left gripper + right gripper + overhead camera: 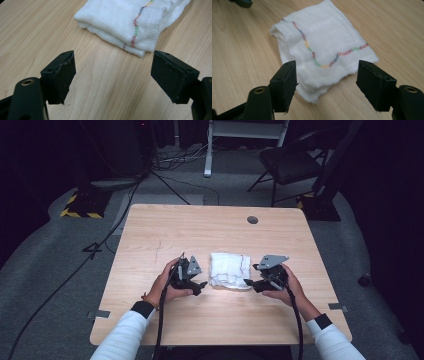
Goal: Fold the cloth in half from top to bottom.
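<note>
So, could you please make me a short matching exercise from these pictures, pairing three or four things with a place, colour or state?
Things:
1. folded cloth
2. left gripper
3. right gripper
4. stitching

Descriptions:
A. many-coloured zigzag line
B. white, lying on the table between the two grippers
C. jaws open over bare wood, the cloth ahead of them
D. jaws open, the cloth's near corner showing between them

Pairs: 1-B, 2-C, 3-D, 4-A

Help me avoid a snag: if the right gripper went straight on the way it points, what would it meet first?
Probably the folded white cloth: the right gripper, jaws open and empty, aims at its near edge.
</note>
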Motion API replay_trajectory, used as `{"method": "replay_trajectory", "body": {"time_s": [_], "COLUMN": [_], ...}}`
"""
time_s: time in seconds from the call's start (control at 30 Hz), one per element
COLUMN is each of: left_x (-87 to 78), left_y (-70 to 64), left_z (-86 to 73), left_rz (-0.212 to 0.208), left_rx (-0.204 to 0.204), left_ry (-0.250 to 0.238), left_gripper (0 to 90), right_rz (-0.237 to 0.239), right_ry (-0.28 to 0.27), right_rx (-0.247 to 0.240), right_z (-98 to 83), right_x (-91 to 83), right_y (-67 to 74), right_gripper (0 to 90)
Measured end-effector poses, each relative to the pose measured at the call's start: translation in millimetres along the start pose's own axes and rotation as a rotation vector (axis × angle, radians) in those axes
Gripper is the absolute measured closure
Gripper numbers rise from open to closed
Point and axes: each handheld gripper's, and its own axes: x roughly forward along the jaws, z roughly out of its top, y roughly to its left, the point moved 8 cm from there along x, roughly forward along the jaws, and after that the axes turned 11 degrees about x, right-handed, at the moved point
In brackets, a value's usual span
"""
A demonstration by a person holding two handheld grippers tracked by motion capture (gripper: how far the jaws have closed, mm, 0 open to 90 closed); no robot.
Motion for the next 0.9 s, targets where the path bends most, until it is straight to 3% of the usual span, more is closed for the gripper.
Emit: {"method": "replay_trajectory", "body": {"time_s": [0.4,0.77,0.9], "left_x": [-23.6,-37.9,-41.1], "left_y": [-14.6,-23.1,-27.7], "left_z": [-26.7,-52.6,-61.9], "left_rz": [0.031,0.081,0.079], "left_rx": [0.005,0.003,0.006], "left_ry": [0.037,0.086,0.107], "left_gripper": [19.7,19.1,19.0], "right_rz": [-0.065,-0.111,-0.124], "right_ry": [0.009,0.038,0.054], "right_rx": [0.011,0.028,0.042], "right_z": [-34.0,-64.1,-76.3], "right_x": [-33.5,-47.4,-51.8], "right_y": [-9.9,-17.5,-22.2], "right_gripper": [32.9,31.7,30.9]}}
